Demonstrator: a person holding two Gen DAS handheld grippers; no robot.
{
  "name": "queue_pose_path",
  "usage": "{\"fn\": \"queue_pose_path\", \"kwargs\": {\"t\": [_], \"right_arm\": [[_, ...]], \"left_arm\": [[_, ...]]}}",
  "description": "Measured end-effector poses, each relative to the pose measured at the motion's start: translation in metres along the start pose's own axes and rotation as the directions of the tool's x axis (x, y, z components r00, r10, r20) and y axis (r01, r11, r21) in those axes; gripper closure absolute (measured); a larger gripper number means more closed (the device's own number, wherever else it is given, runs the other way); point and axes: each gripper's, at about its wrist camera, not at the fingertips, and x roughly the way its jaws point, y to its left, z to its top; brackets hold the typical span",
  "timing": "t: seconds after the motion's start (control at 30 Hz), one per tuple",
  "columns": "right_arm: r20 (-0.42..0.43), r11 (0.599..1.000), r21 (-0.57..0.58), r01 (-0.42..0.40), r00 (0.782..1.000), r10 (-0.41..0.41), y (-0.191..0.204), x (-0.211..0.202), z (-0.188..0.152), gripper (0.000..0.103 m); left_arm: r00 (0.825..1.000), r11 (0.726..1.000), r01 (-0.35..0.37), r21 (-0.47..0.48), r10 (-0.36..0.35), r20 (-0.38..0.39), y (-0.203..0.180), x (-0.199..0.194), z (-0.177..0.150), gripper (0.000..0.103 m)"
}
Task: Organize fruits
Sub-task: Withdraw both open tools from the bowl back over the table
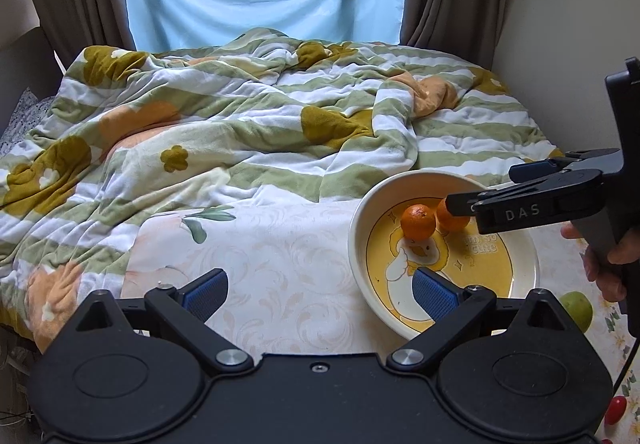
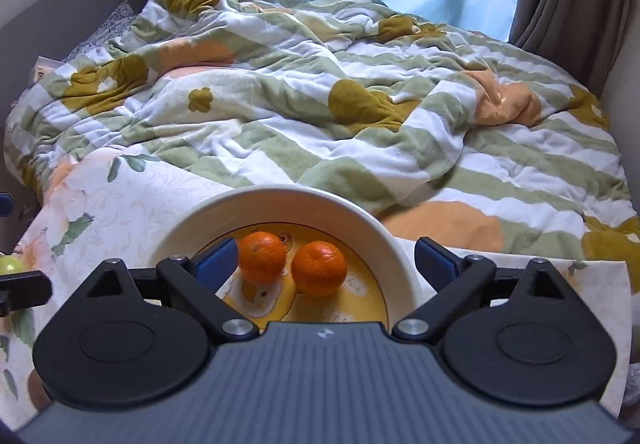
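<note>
Floral tablecloth point(image 2: 120, 196), two oranges point(image 2: 319, 268) in bowl point(image 2: 280, 200), between right gripper's point(image 2: 325, 260) spread jaws, left gripper point(image 1: 320, 294) spread.

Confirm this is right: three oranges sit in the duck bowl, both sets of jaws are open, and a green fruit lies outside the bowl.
Not quite: the duck bowl holds two oranges, one beside the other, as the right wrist view shows. The rest stands: the left gripper and right gripper have open jaws, and the green fruit lies outside the bowl.
</note>
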Motion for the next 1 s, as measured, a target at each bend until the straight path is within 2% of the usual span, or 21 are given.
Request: {"fn": "queue_pose_path", "kwargs": {"t": [0.3,0.57,0.7,1.0], "right_arm": [[0.014,0.999,0.012,0.033,0.999,-0.034,0.004,-0.039,-0.001,0.0],[0.051,0.999,0.049,0.023,0.998,-0.026,0.006,-0.1,-0.01,0.0],[0.078,0.998,0.055,0.019,0.997,-0.024,0.011,-0.137,-0.022,0.0],[0.109,0.996,0.084,0.033,0.993,-0.042,0.021,-0.211,-0.067,0.0]], "left_arm": [[0.999,1.0,-0.02,0.009,0.019,0.041,-0.008,-0.032,-0.003,0.003],[0.992,0.998,-0.055,0.005,0.054,0.116,-0.02,-0.078,-0.017,0.002],[0.989,0.999,-0.049,-0.018,0.051,0.14,-0.024,-0.102,-0.028,0.002],[0.98,0.998,-0.066,-0.002,0.065,0.188,-0.047,-0.145,-0.065,0.002]]}}
